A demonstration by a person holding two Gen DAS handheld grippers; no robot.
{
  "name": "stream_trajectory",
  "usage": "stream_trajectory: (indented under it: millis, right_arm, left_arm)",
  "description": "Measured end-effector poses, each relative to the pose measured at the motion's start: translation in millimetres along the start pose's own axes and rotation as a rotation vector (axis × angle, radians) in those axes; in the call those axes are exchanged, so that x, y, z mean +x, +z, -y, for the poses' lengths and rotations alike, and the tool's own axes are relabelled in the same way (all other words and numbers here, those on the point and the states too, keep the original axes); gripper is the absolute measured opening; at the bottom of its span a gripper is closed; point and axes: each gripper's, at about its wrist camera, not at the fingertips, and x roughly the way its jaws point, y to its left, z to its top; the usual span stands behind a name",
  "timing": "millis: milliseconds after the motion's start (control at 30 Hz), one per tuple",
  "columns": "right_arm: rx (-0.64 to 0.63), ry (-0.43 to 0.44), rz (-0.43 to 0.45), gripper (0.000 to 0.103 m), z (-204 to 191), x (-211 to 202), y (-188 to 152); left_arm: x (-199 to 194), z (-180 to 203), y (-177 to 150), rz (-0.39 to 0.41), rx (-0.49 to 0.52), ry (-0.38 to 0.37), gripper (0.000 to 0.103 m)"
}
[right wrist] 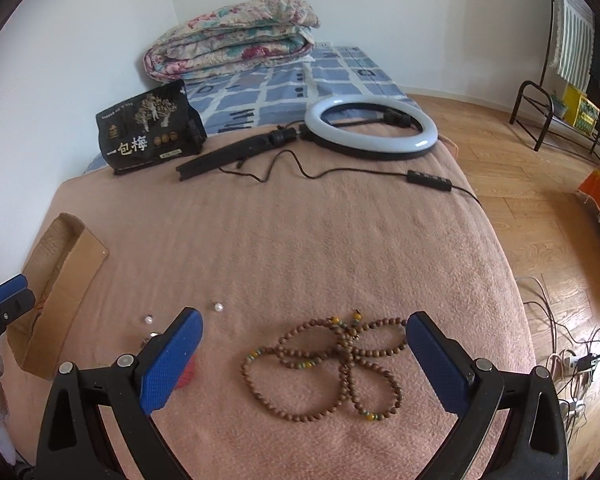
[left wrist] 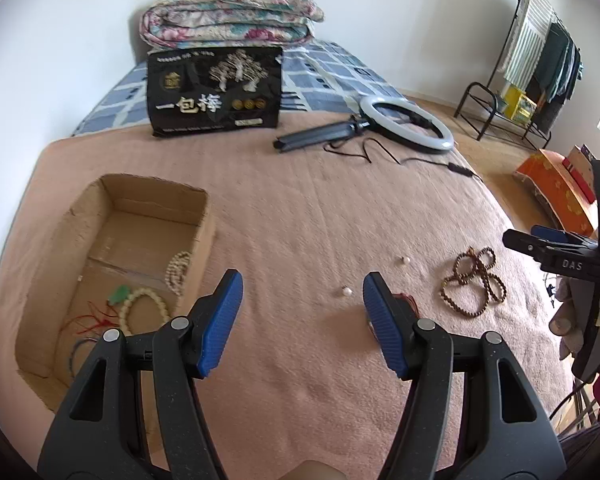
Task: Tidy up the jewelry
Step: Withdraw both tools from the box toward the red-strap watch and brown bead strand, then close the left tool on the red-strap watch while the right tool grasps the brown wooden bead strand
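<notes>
Cardboard box (left wrist: pixel 112 264) at my nine o'clock already holds cream beads (left wrist: pixel 146 308), a second pale strand (left wrist: pixel 178 270) and a green pendant on red cord (left wrist: pixel 118 295); I judge the job partly done.

Left gripper (left wrist: pixel 302 312) hangs released and empty; two pearls (left wrist: pixel 346 291) lie at its twelve o'clock, and something red is mostly hidden behind its right finger. Right gripper (right wrist: pixel 304 354) is spread wide around the brown bead strand (right wrist: pixel 332 364), untouched on the blanket (right wrist: pixel 300 240).

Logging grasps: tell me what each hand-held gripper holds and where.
Nothing is held. The left hand-held gripper and right hand-held gripper are both open; the brown bead necklace lies loose on the blanket.
</notes>
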Motion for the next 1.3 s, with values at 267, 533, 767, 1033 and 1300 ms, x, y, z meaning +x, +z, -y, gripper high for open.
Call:
stream_trajectory:
  millis: [267,533,767,1033,1300]
  right_arm:
    - [0.078,0.020,-0.112,0.103,30,31,-16]
    - [0.058,0.060,-0.179,0.102,33,55,-26]
    - [-0.046,0.069,-0.211,0.099,16,70,-30]
    - [-0.084,0.050,-0.220,0.097,18,84,-34]
    - [-0.176,0.001,-0.219,0.084,5,91,-38]
  left_arm:
    - [28,16,-10,-0.076,0.008,-0.052,0.064]
    - [52,38,-22,-0.144,0.048,-0.094,0.064]
    - [71,45,-30,-0.192,0.045,-0.107,0.062]
    - [89,49,-37,-0.233,0.051,-0.100,0.059]
    - [101,52,-42,-0.257,0.052,-0.103,0.053]
